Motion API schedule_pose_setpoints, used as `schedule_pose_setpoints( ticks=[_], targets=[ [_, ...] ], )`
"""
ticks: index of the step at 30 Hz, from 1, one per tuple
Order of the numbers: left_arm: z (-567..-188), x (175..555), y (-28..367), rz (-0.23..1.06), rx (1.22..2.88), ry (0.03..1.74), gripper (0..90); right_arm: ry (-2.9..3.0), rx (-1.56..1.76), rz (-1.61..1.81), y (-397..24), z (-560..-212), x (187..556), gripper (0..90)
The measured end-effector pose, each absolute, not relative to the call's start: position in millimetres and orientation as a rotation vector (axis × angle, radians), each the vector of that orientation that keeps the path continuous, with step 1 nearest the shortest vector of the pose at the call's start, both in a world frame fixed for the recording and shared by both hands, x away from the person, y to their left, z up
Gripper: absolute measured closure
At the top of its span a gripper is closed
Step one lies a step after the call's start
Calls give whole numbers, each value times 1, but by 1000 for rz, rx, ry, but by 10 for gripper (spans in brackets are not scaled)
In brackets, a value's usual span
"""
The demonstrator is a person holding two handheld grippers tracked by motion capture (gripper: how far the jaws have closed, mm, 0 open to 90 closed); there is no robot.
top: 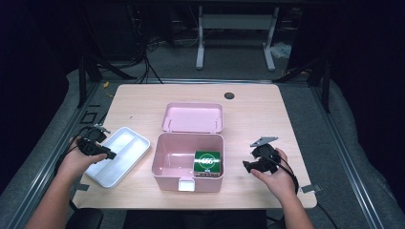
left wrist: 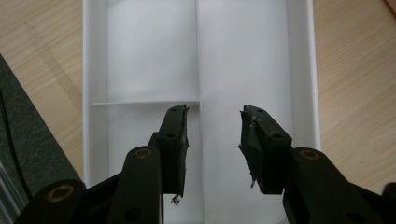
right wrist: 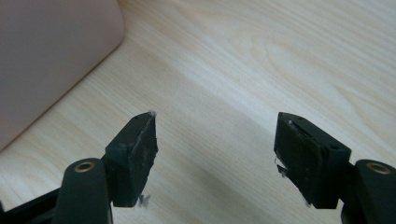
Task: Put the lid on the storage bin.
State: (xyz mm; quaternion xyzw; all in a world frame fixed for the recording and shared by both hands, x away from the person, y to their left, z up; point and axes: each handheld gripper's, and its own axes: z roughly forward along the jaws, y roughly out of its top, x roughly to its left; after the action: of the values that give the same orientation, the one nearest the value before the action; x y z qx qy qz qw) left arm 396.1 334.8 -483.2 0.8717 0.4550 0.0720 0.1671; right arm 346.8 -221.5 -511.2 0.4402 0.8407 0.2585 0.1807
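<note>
High view: left claw (top: 111, 155) over white tray (top: 125, 138), right claw (top: 247, 166) beside pink box (top: 168, 164), both parted, empty.

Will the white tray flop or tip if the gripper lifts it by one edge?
The white tray looks like thin rigid plastic with a divider, so it probably stays stiff. It holds nothing, so it is likely light and may slide on the smooth table. Lifted by one wall, it could tilt.

tray (left wrist: 140, 56): near and far ends cut off in left gripper view
pink box (right wrist: 51, 60): one wall only, cropped in right gripper view
green pack (top: 207, 161): print too small to read
</note>
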Motion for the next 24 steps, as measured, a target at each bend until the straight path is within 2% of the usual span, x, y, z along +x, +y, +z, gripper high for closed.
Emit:
schedule_pose_setpoints(
  ticks=[24],
  targets=[
    [-501, 417, 335, 94, 2573, 1351, 761, 2363, 1237, 725, -222, -521, 344, 302]
  ],
)
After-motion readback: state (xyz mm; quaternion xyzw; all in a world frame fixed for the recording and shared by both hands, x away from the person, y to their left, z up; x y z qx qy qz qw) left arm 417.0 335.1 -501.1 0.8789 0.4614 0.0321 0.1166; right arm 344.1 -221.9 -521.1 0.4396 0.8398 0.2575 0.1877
